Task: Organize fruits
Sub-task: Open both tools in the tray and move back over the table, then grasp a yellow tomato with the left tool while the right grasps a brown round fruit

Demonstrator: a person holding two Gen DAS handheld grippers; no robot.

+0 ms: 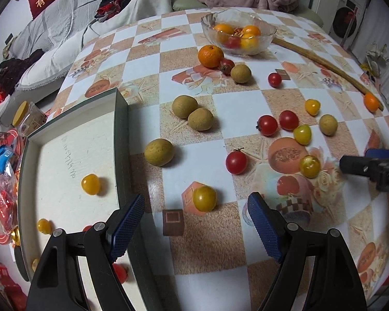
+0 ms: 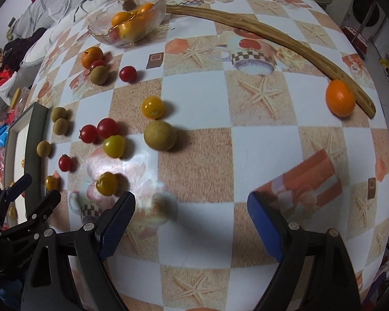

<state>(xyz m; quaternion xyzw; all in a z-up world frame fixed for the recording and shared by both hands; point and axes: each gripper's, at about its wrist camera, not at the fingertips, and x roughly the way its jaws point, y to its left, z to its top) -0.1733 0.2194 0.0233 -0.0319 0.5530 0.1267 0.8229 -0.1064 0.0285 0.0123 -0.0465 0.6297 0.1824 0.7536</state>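
Left gripper (image 1: 195, 220) spread wide, empty, lined up on a yellow tomato (image 1: 205, 198) beside the tray (image 1: 122, 140); right gripper (image 2: 190, 221) agape too, holding nothing; loose fruit ahead, glass bowl (image 1: 237, 35) waiting farthest for oranges, I'd say

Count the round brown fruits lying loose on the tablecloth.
5 brown fruits: one beside the large orange, a touching pair near the tray, one closer to the tray, one far right. The bowl may hide more.
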